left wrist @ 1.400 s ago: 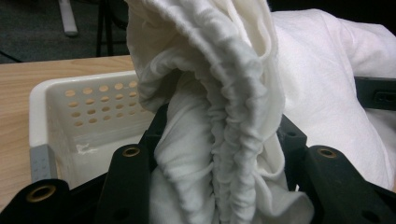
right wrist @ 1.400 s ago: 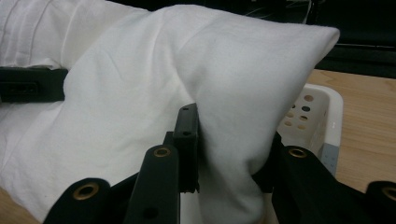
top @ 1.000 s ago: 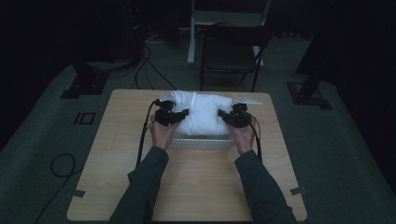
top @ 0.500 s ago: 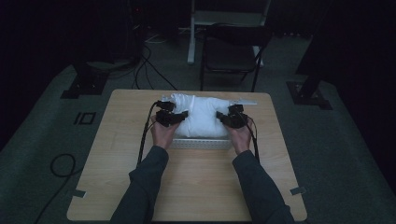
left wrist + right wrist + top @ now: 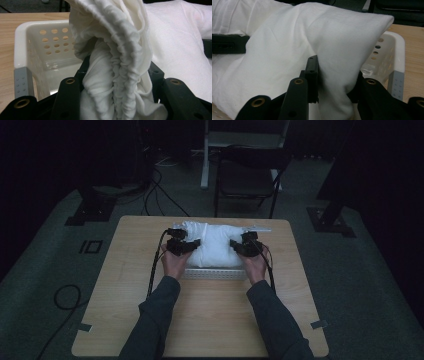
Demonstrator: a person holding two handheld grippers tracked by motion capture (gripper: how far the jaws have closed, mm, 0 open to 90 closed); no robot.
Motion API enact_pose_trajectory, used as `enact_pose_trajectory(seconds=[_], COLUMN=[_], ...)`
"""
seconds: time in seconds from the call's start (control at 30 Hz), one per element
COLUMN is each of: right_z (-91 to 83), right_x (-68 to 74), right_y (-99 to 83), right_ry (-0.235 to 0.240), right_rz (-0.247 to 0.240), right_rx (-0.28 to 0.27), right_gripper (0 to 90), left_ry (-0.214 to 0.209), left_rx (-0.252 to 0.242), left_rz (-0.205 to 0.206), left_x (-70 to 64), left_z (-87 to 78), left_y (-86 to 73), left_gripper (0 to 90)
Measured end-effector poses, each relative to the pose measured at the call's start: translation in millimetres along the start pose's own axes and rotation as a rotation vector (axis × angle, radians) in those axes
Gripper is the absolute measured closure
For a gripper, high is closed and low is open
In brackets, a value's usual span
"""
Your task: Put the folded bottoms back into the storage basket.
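Over a white basket mostly hidden by white cloth, left gripper pinching gathered hem, right gripper clamping a corner

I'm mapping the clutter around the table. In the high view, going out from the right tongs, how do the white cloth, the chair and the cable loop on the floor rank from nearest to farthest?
1. White cloth: clamped in the right tongs, mid-table.
2. Chair: beyond the table's far edge, slightly right of centre.
3. Cable loop: on the floor off the table's left side, farthest.
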State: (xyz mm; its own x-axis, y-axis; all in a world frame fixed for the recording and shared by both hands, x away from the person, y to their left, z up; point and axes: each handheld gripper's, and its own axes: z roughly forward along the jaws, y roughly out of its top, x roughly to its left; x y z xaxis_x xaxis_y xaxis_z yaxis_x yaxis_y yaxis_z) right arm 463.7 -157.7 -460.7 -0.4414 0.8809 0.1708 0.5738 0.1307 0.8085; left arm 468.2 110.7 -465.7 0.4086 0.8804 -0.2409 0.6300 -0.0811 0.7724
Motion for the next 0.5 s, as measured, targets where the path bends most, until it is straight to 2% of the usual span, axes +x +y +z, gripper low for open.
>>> enact_pose_trajectory(seconds=[0.13, 0.5], right_z=[1.2, 6.5], right_x=[0.0, 3.4], right_y=[-0.8, -6.3], right_ry=[-0.004, -0.018], right_rz=[-0.003, -0.019], right_rx=[0.006, 0.032], right_gripper=[70.8, 70.8], left_ry=[0.004, 0.053], left_rx=[0.004, 0.030], left_rz=[0.004, 0.052], left_x=[-0.2, -2.8], left_z=[1.2, 6.7], left_y=[-0.8, -5.9], left_gripper=[53.2, 53.2])
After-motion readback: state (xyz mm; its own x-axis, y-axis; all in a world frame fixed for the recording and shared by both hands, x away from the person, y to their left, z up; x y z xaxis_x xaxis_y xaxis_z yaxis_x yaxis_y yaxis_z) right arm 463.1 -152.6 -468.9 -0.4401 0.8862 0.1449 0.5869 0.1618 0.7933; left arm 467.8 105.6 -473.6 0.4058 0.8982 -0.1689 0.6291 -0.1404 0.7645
